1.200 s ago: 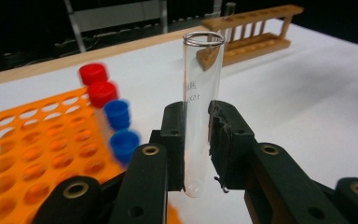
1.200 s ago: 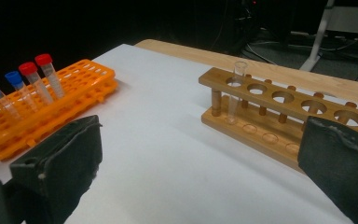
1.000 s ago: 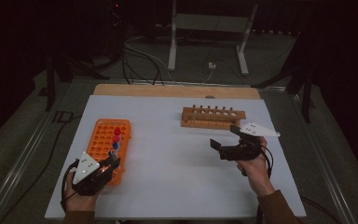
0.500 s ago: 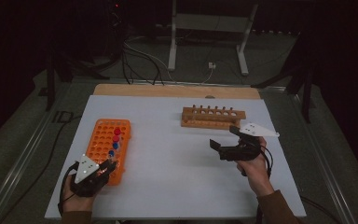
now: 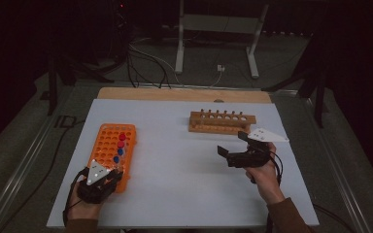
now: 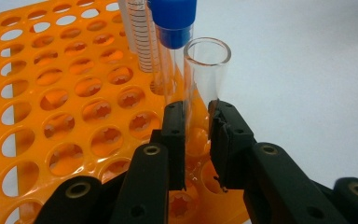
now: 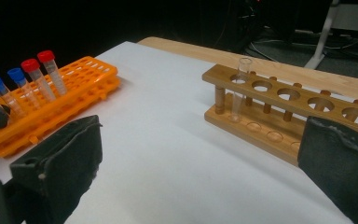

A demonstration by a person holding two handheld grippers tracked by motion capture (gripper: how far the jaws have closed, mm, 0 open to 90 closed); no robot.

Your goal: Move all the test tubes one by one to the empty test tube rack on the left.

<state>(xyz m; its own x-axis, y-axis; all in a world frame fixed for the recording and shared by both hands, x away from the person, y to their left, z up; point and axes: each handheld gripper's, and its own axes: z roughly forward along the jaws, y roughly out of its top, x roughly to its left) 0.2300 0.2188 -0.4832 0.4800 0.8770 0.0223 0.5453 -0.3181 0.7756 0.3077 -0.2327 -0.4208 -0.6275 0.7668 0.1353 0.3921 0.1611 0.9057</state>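
Clear uncapped test tube point(image 6: 204, 88) standing upright in a hole near the right front edge of the orange rack point(image 6: 51, 107), clamped low on its wall between both black jaws of the left gripper point(image 6: 196, 140). Just behind it, a blue-capped tube point(image 6: 173, 28) and a graduated tube point(image 6: 137, 37), both very close, little slack on that side. To the right of the rack edge, bare white table point(image 6: 307, 70), wide open.

In the high view, rack point(image 5: 108, 145) lying toward the table's left, left gripper point(image 5: 110, 175) at its near end, close to the front edge of the white sheet point(image 5: 175, 194). Left hand point(image 5: 85, 204) low, coming in from the bottom, grey plate tilted up.

Right gripper point(image 5: 230, 154) held above open table, well apart from the rack, near the wooden rack point(image 5: 222, 121); jaws wide apart, nothing between them. Right hand point(image 5: 262, 172) angled toward the table's middle. In the right gripper view, one clear tube point(image 7: 240, 88) upright in the wooden rack's end hole point(image 7: 284, 112), other holes vacant.

Against the earlier frames: left gripper drawn slightly nearer the front edge, grip unchanged; right gripper unmoved, still spread.
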